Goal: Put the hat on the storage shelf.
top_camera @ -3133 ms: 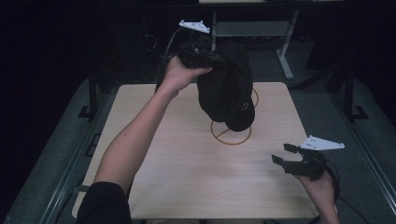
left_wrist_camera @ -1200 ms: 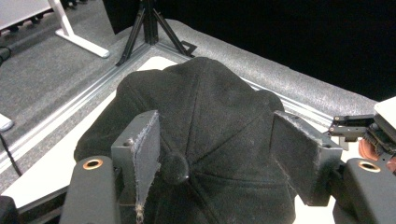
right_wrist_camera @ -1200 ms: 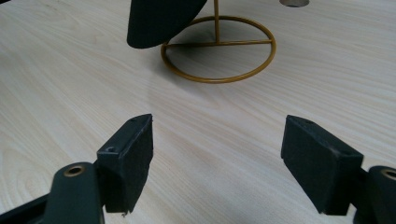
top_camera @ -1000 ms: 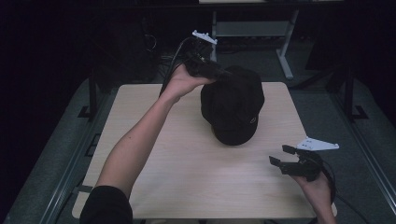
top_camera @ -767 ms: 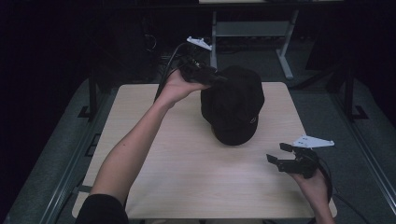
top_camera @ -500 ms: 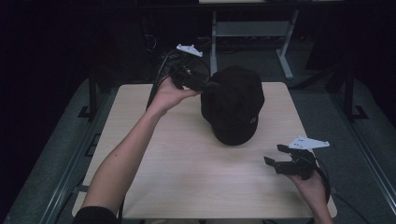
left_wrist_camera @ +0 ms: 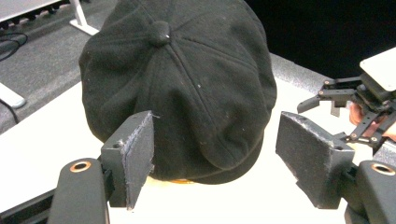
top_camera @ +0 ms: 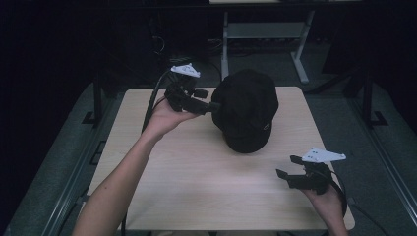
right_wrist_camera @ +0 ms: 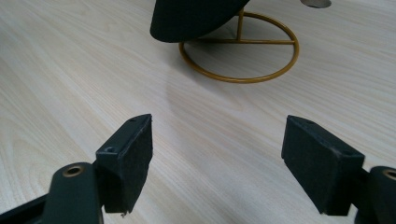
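Our left gripper (top_camera: 212, 105) has drawn back from the black cap (top_camera: 246, 109), jaws just opening, empty. Our right gripper (top_camera: 287, 167) hovers spread over the table (top_camera: 196, 187).

Light wood-grain tabletop (top_camera: 196, 187), square with rounded corners, in a dim room. Grey carpet floor (top_camera: 339, 105) all around it. Behind the tabletop a pale metal desk frame (top_camera: 265, 30) with an angled leg and foot. Dark cables (top_camera: 158, 46) lie on the floor at the back left. Metal rails (top_camera: 74, 182) run along both sides. Back of room very dark.
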`<state>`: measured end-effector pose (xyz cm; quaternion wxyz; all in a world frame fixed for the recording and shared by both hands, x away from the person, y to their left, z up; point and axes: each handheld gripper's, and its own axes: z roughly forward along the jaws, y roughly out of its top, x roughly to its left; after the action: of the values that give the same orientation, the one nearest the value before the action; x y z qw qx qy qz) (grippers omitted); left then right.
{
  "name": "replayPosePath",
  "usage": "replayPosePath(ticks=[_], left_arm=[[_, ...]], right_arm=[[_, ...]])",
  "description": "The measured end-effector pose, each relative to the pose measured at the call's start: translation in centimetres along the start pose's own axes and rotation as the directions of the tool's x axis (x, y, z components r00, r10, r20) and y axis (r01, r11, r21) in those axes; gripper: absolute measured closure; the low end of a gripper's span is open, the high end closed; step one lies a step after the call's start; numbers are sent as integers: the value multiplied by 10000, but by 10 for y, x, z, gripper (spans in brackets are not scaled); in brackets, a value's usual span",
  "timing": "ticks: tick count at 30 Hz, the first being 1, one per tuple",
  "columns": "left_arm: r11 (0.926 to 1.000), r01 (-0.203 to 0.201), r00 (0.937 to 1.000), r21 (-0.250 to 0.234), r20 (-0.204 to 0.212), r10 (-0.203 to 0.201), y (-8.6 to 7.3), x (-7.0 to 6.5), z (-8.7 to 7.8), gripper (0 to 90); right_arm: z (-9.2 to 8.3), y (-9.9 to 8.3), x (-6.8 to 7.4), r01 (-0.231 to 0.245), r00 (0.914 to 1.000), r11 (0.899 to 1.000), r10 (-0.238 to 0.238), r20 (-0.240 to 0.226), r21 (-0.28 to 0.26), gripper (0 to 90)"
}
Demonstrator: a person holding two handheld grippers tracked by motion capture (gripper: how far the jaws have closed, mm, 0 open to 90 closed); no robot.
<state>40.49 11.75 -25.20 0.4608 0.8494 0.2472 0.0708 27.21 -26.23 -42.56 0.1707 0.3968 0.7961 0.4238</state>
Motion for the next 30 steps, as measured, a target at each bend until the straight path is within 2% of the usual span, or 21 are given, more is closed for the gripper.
replayPosePath(ticks=[15, 30], left_arm=[[9990, 202, 9997, -391, -142, -208, -27, 3, -18, 267], [9988, 356, 9992, -344, -180, -363, -54, 3, -26, 264]], right_arm=[[6, -1, 5, -7, 10000, 9998, 9, -89, 202, 246], [9, -1, 6, 144, 9998, 9993, -139, -140, 346, 246]])
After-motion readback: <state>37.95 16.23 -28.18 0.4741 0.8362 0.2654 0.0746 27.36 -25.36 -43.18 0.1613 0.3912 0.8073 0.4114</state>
